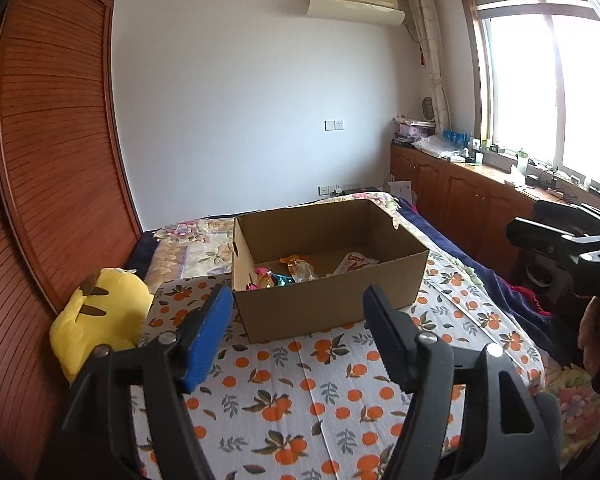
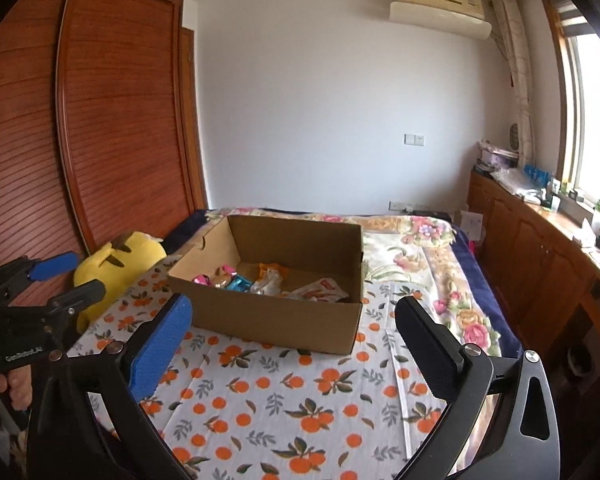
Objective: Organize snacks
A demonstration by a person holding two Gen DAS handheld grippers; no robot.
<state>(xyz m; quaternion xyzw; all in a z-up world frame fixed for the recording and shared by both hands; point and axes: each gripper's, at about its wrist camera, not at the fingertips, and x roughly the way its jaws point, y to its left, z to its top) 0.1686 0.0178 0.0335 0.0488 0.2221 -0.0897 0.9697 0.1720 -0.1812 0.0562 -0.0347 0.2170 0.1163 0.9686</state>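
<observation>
Left gripper jaws apart, empty, over the sheet. Right gripper same. Past them: open box on the bed, snacks lying inside. Plush left of box.

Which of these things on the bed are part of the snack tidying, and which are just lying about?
Part of the job:
- cardboard box, open on top
- snack packets lying inside it
- left gripper, fingers apart, holding nothing
- right gripper, fingers apart, holding nothing

Just lying about:
- yellow plush toy beside the box
- orange-print sheet
- clutter on the window counter
</observation>
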